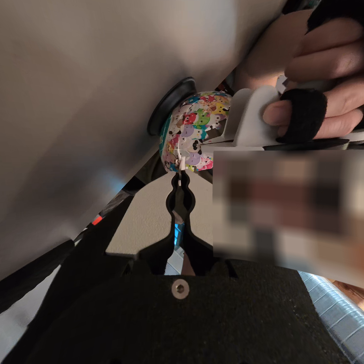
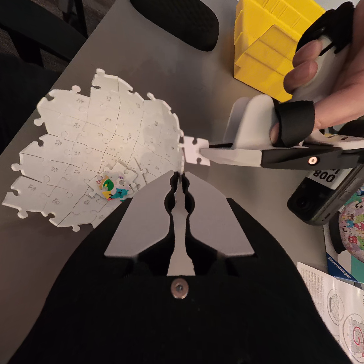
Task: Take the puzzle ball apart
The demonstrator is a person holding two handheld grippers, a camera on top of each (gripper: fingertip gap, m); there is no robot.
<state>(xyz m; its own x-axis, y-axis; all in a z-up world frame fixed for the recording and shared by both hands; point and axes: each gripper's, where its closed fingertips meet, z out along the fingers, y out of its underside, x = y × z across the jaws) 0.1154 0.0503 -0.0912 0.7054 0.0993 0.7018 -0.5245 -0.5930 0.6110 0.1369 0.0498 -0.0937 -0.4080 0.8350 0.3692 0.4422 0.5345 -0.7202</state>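
The puzzle ball is an open half shell (image 2: 94,145) of white numbered pieces, lying tilted on the grey table (image 2: 206,88). Its colourful outside shows in the left wrist view (image 1: 193,134). My right gripper (image 2: 178,175) is shut on the shell's near rim. My left gripper (image 1: 180,175) is shut on one white puzzle piece (image 1: 182,163) at the rim. In the right wrist view it comes in from the right (image 2: 204,153) holding that piece (image 2: 194,151) right beside the rim; I cannot tell whether the piece is still linked. A few loose colourful pieces (image 2: 112,187) lie inside the shell.
A yellow bin (image 2: 262,49) stands at the back right. The puzzle box (image 2: 352,222) and a printed instruction sheet (image 2: 334,305) lie at the right. A black round disc (image 1: 171,106) sits on the table behind the ball. A dark rounded object (image 2: 177,23) is at the far edge. My left and right fingertips are right by each other.
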